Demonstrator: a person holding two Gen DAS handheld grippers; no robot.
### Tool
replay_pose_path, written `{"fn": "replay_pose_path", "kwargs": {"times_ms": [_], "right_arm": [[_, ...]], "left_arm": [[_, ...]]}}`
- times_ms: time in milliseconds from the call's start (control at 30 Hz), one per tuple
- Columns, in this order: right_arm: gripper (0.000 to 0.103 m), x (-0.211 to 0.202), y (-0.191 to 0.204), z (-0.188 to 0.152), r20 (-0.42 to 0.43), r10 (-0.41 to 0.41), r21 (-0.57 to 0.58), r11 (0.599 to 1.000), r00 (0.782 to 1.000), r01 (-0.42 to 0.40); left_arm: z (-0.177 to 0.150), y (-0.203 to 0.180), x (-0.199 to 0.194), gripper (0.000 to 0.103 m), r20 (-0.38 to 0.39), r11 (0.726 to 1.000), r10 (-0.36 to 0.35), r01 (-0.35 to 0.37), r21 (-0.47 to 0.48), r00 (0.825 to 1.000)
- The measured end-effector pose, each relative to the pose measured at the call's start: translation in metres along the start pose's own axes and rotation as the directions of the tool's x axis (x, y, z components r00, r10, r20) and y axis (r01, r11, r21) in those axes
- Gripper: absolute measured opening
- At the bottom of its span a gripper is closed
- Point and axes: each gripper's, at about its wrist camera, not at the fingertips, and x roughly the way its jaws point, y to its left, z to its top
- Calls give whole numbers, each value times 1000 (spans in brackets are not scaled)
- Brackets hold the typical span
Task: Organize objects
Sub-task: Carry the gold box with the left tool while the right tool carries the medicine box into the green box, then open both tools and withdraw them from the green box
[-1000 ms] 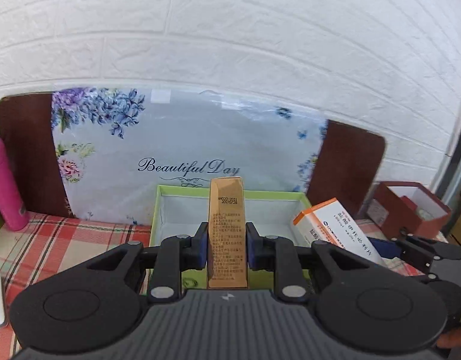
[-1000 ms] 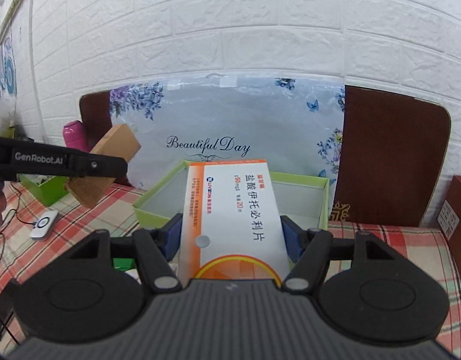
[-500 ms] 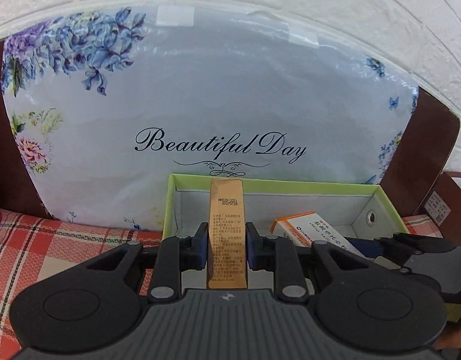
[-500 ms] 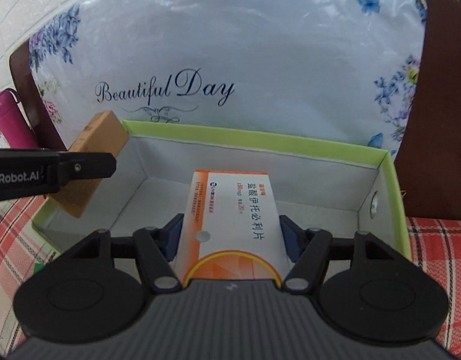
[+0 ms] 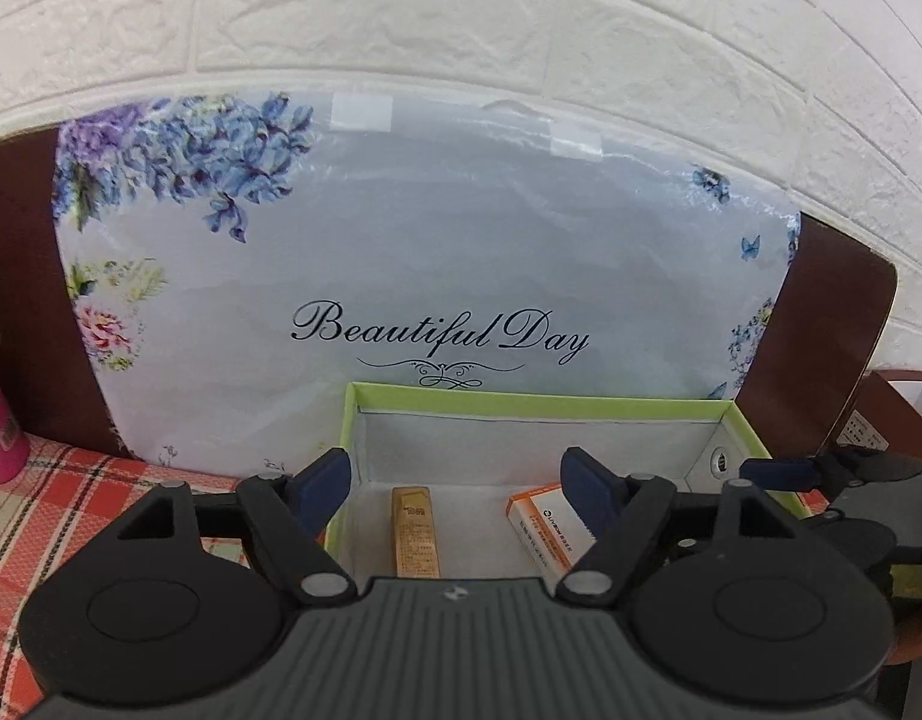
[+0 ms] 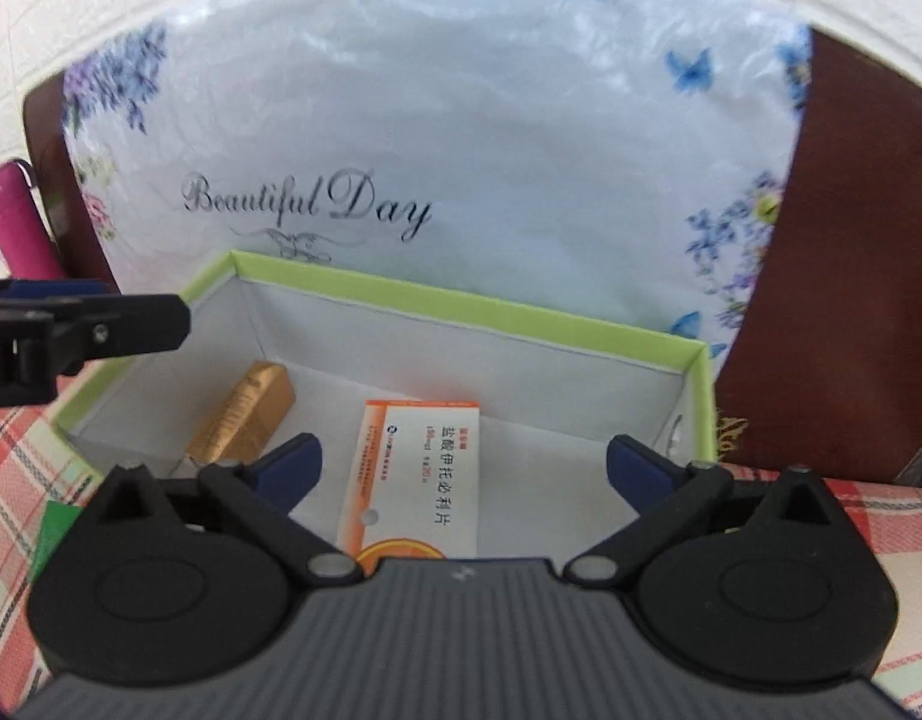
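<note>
Gold box and orange-and-white medicine box lie flat on the floor of the green-rimmed box, near each other but apart. Left hand-held gripper spread wide, empty, above the gold box. Right hand-held gripper likewise apart, over the medicine box. Floral board stands behind; checked tabletop beneath.

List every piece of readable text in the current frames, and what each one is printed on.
"Beautiful Day": floral blue-white board behind the green-rimmed cardboard box.
"盐酸伊托必利片": white-and-orange medicine carton in the box; its smaller print is unreadable.
"AI": tail of a cut-off label on the left gripper.
Gold rectangular carton: print too small.
Dark red box label: too small.
</note>
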Motion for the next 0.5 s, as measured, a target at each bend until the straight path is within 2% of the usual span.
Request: {"fn": "replay_pose_path", "kwargs": {"times_ms": [167, 300, 400, 500], "right_arm": [[103, -55, -3, -12, 101, 11, 13, 1000, 995, -12], [103, -99, -1, -34, 158, 8, 27, 1000, 987, -12], [103, -132, 1, -59, 217, -18, 64, 998, 976, 4], [103, -159, 1, -87, 238, -35, 113, 994, 971, 8]], "left_arm": [[-13, -11, -48, 89, 10, 996, 92, -92, 14, 996], [-35, -24, -82, 97, 5, 996, 77, -77, 43, 997], [-52, -33, -102, 98, -9, 995, 85, -84, 45, 996], [-70, -38, -117, 98, -30, 996, 91, -91, 16, 995]]}}
